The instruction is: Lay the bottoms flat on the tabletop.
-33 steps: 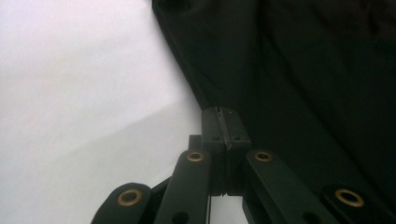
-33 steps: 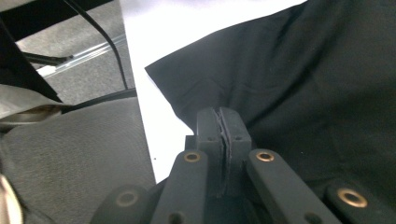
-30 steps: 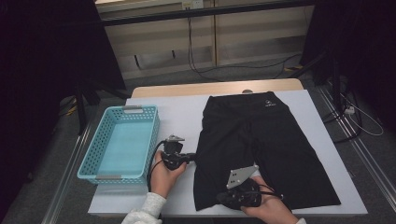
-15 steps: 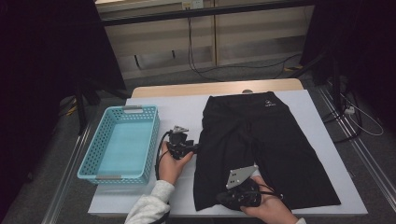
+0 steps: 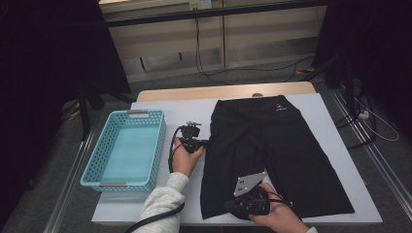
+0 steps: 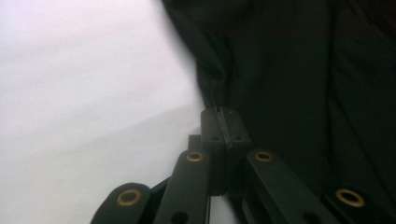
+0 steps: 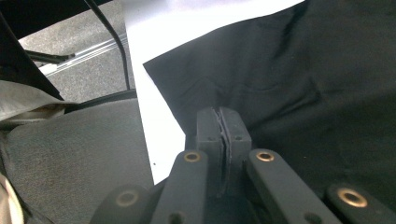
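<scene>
Black shorts [image 5: 272, 155] lie spread flat on the white table [image 5: 330, 126], waistband toward the far edge and both legs running toward the person. With the shorts as the landmark, a blue basket [image 5: 127, 148] stands well off their left side, on the same table top, with bare white surface between the two.

At the left edge of the shorts, about level with the hip, the left gripper [image 5: 200, 143] is held in the person's left hand [image 5: 185, 156], whose light sleeve [image 5: 163, 204] comes in from the bottom. In the left gripper view its jaws stand pressed together, right where the dark cloth meets the white surface; they have just opened and closed again. Whether a fold of the hem is caught between the pads cannot be told from that view, since the cloth lies around and behind the tips.

The right gripper [image 5: 232, 208] sits at the near end of the left leg of the shorts, held in the right hand [image 5: 279, 218], its grey plate tilted up. In the right gripper view [image 7: 223, 122] its jaws are clenched, tips over the fabric near the leg's corner, and a pinch of cloth cannot be confirmed there either.
</scene>
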### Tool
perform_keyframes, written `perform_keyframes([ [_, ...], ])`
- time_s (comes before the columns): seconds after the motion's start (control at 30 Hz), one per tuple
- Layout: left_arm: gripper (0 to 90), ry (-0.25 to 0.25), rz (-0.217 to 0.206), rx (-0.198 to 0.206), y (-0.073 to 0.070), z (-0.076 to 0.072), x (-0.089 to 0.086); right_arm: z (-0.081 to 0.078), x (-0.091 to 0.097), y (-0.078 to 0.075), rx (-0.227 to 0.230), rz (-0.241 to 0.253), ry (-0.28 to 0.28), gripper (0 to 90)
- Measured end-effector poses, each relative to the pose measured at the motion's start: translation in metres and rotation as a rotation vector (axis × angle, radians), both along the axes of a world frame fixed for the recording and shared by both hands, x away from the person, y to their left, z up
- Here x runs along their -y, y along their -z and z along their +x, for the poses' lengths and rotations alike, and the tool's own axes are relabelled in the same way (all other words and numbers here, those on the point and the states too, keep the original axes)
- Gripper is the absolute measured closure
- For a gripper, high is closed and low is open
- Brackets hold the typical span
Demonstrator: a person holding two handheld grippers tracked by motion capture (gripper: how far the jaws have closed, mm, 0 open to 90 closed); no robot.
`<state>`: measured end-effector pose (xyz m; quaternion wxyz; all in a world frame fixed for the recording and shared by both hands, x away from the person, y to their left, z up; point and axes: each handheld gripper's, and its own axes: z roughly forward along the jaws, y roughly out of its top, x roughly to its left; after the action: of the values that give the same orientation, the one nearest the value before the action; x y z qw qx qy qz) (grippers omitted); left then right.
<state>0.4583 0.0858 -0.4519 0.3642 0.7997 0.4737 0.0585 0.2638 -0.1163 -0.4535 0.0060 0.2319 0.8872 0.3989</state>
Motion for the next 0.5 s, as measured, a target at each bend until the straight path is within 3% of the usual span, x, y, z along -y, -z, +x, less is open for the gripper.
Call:
perform_keyframes([
  [0.23, 90.0, -0.050, -0.026, 0.010, -0.004, 0.004, -0.017, 0.002, -0.005, -0.001, 0.019, 0.007, 0.015, 88.8],
  [0.33, 89.2, -0.035, -0.021, 0.008, -0.002, 0.005, -0.017, 0.002, -0.008, 0.001, 0.020, 0.008, 0.014, 88.8],
  [0.5, 69.8, -0.033, -0.043, 0.015, 0.002, -0.002, -0.016, 0.001, -0.008, 0.001, 0.018, 0.007, 0.009, 88.5],
])
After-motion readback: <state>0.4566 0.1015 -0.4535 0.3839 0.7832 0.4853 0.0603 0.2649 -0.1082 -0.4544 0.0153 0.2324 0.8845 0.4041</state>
